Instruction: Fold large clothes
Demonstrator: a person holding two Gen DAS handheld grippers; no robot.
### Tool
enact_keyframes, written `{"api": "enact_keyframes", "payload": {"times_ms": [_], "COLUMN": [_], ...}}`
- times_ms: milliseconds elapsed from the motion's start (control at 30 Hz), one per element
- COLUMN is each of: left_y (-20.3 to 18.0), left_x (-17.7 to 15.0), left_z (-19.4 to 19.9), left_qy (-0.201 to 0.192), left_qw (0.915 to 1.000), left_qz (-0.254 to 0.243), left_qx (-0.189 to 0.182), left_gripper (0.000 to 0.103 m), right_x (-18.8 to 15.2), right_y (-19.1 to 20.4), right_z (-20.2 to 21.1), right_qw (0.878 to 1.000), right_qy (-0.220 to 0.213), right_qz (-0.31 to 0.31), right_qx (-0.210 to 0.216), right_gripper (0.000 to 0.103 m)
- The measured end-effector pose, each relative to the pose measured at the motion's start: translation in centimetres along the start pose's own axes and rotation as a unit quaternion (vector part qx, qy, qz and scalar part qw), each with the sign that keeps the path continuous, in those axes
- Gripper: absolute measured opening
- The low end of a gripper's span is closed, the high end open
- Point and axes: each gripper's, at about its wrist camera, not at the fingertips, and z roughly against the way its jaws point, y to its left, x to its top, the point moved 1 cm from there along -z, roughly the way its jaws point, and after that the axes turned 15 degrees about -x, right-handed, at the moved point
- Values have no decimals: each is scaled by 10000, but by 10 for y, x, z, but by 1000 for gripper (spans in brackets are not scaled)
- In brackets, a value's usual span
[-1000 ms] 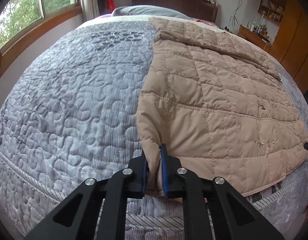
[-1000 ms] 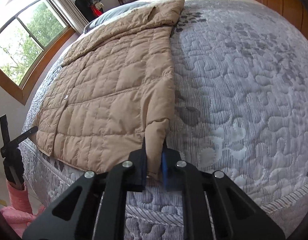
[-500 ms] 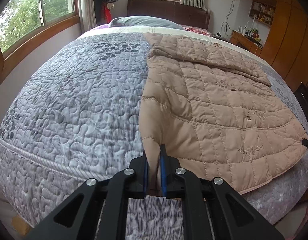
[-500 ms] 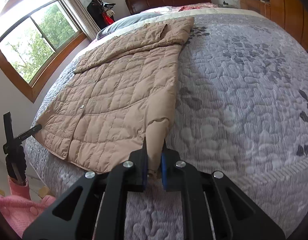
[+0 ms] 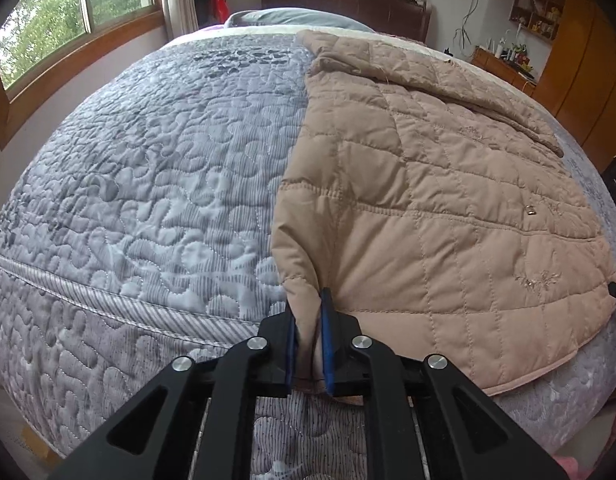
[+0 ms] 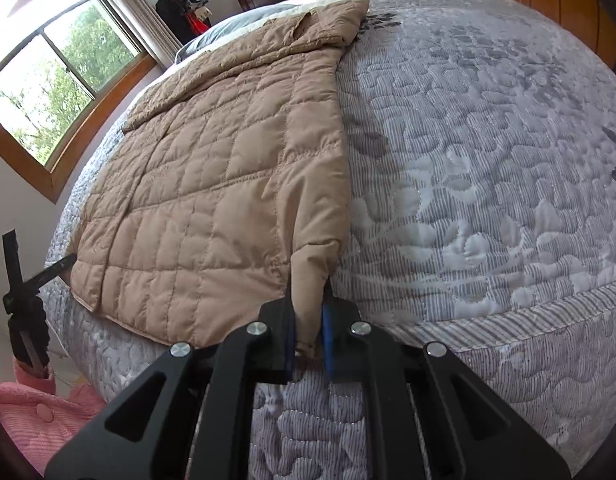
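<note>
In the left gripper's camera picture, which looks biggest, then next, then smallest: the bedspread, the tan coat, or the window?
1. bedspread
2. tan coat
3. window, though it is farther from the camera, so it may only look smaller.

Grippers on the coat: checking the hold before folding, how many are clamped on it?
2. Left gripper pinches the coat at its near left corner; right gripper pinches its near right corner.

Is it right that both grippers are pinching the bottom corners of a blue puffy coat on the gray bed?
Not quite: the coat is tan, not blue, as both wrist views show. Only the pads are blue. The left gripper and right gripper do pinch its bottom corners on the gray bed.
</note>
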Motion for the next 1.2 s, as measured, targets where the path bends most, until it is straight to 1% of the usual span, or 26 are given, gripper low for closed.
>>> {"api": "enact_keyframes", "payload": {"times_ms": [200, 300, 367, 467, 567, 667, 733, 800, 867, 933, 967, 1067, 1167, 1200], "left_y": [-1, -10, -18, -26, -29, -30, -30, -29, -29, -28, -27, -25, -21, -19], "left_x": [24, 46, 62, 88, 118, 148, 175, 199, 229, 250, 265, 297, 318, 328], "left_z": [28, 44, 52, 57, 56, 52, 46, 40, 32, 23, 14, -13, -42, -58], "left_qy": [-303, -533, -660, -811, -948, -1034, -1060, -1074, -1119, -1142, -1121, -1039, -937, -872], "left_qw": [9980, 9958, 9945, 9926, 9909, 9900, 9898, 9895, 9893, 9895, 9900, 9918, 9937, 9946], "left_qz": [66, -119, -316, -541, -681, -712, -683, -676, -648, -606, -565, -507, -477, -454], "left_qx": [-560, -732, -752, -728, -672, -650, -670, -692, -673, -649, -645, -554, -400, -333], "left_gripper": [10, 10, 10, 10, 10, 10, 10, 10, 10, 10, 10, 10, 10, 10], "right_x": [20, 37, 51, 75, 106, 138, 159, 188, 213, 240, 250, 285, 314, 323], "right_y": [-6, -1, 3, 8, 9, 8, 9, 9, 9, 8, 7, 4, 1, 0], "right_z": [30, 53, 63, 76, 82, 86, 88, 85, 79, 69, 63, 40, 13, 3], "right_qw": [9979, 9954, 9940, 9929, 9924, 9919, 9918, 9921, 9928, 9939, 9943, 9960, 9974, 9979], "right_qy": [-334, -584, -739, -913, -982, -1024, -1032, -1023, -972, -893, -857, -686, -473, -398], "right_qz": [-191, -142, -48, 102, 177, 212, 206, 192, 168, 102, 70, -70, -183, -228], "right_qx": [519, 747, 802, 750, 717, 725, 723, 695, 681, 640, 627, 577, 506, 458], "right_gripper": [8, 8, 8, 8, 8, 8, 8, 8, 8, 8, 8, 8, 8, 8]}}
